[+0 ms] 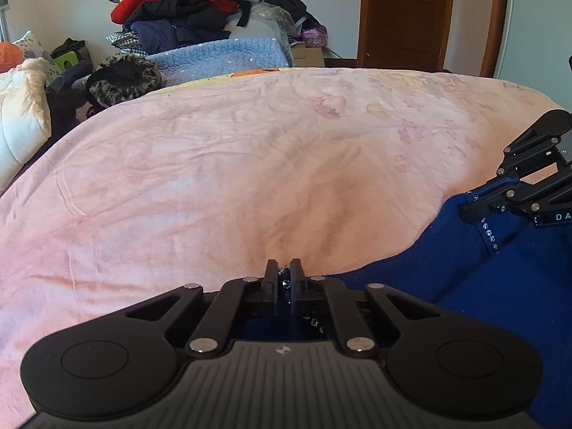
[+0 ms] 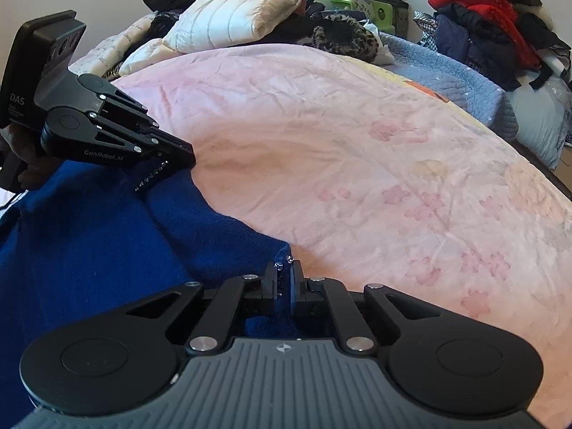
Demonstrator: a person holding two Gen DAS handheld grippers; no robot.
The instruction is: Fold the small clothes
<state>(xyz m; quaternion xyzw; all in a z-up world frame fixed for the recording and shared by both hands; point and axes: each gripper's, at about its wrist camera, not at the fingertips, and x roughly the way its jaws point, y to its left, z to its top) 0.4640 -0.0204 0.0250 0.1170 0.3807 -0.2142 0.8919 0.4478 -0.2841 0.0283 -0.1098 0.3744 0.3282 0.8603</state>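
Observation:
A dark blue garment with a rhinestone-trimmed edge lies on a pink blanket. In the left wrist view my left gripper is shut on that sparkly edge, with blue cloth showing behind the fingers. My right gripper pinches the same trim at the right. In the right wrist view the right gripper is shut on a corner of the blue garment, rhinestones between its tips. The left gripper grips the trim at the upper left, a hand behind it. The pink blanket spreads beyond.
A heap of red, black and navy clothes sits on a light blue knitted blanket behind the bed. A white quilted jacket and a fur-trimmed dark item lie at the bed's far side. A brown door stands beyond.

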